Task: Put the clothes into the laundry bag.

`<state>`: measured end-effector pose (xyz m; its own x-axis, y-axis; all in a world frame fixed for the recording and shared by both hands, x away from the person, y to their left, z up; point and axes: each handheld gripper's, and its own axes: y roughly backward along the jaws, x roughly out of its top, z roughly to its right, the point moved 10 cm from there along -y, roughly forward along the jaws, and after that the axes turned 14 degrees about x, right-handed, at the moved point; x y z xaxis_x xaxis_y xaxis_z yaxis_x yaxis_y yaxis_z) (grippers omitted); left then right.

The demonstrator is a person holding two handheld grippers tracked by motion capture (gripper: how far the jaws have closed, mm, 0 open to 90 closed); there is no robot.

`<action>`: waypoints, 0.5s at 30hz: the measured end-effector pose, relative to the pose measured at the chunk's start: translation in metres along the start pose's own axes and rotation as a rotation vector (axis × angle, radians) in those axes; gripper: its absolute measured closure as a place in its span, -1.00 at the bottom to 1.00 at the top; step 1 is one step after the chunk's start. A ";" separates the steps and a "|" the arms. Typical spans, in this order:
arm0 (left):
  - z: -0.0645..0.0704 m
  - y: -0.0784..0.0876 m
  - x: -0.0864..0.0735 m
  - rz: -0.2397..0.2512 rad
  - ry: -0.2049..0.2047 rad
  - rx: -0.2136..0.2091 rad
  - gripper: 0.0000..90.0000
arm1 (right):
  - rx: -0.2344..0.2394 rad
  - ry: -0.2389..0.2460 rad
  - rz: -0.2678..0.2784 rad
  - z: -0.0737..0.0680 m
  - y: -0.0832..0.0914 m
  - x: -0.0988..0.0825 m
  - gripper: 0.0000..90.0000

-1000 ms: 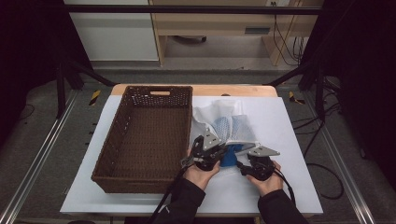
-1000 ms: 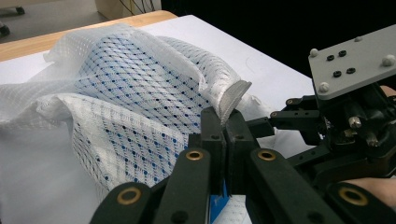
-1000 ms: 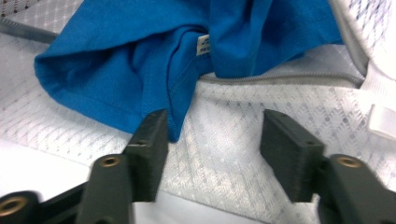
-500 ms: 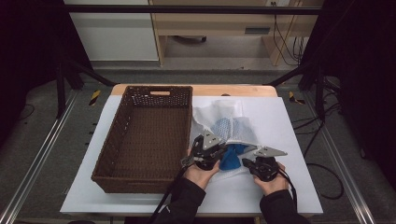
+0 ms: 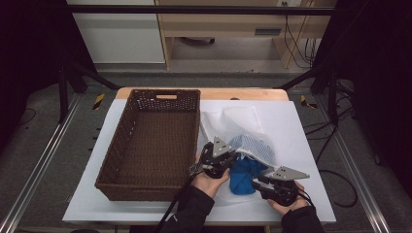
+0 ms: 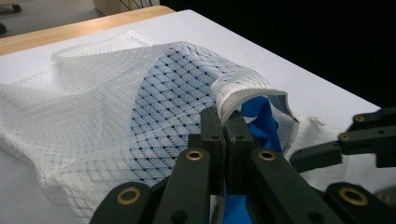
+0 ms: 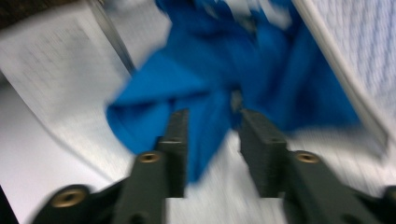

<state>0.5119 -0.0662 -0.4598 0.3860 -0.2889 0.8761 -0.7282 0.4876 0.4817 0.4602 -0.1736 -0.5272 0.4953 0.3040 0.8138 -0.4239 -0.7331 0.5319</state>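
Stuffing step: left gripper (image 6: pixel 223 122) pinches the mesh bag (image 6: pixel 140 93) rim. Right gripper (image 7: pixel 212 135), at four o'clock, has just been opening, seemingly empty though blurred; next regrasp the blue cloth (image 7: pixel 224 74).

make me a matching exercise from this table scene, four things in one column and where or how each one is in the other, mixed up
Things:
1. wicker basket
2. blue cloth
3. left tongs
4. right tongs

States:
A. jaws apart, in front of the cloth
B. half inside the white mesh bag
C. shut on the bag's hemmed rim
D. empty, on the table's left side

Pairs: 1-D, 2-B, 3-C, 4-A
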 end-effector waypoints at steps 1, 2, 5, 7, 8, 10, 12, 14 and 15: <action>0.000 0.000 0.000 -0.001 -0.002 0.000 0.97 | 0.005 0.019 0.003 -0.003 -0.004 0.003 0.10; 0.000 0.000 -0.001 -0.001 -0.004 -0.001 0.97 | 0.001 0.040 -0.002 -0.004 -0.010 0.005 -0.07; 0.001 0.001 -0.001 0.001 0.001 -0.004 0.97 | -0.069 0.074 -0.055 0.003 -0.025 0.007 -0.31; 0.001 0.001 0.000 0.001 -0.001 -0.006 0.98 | -0.104 0.073 -0.060 0.009 -0.031 0.009 -0.38; 0.001 0.001 0.000 0.001 -0.001 -0.007 0.98 | -0.102 0.082 -0.097 0.012 -0.037 0.005 -0.34; 0.001 0.001 0.000 0.004 0.003 -0.010 0.97 | -0.101 0.073 -0.113 0.013 -0.045 0.001 -0.27; 0.002 0.002 0.000 0.006 0.007 -0.018 0.97 | -0.100 0.058 -0.095 0.016 -0.045 0.006 0.43; 0.003 0.003 0.000 0.006 0.006 -0.022 0.97 | -0.085 0.042 -0.088 0.018 -0.046 0.010 0.82; 0.003 0.004 -0.001 0.009 0.005 -0.025 0.98 | -0.088 0.025 -0.089 0.019 -0.045 0.013 0.86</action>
<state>0.5071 -0.0668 -0.4586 0.3823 -0.2802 0.8805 -0.7173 0.5107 0.4740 0.5000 -0.1481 -0.5451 0.5156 0.3814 0.7673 -0.4441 -0.6469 0.6199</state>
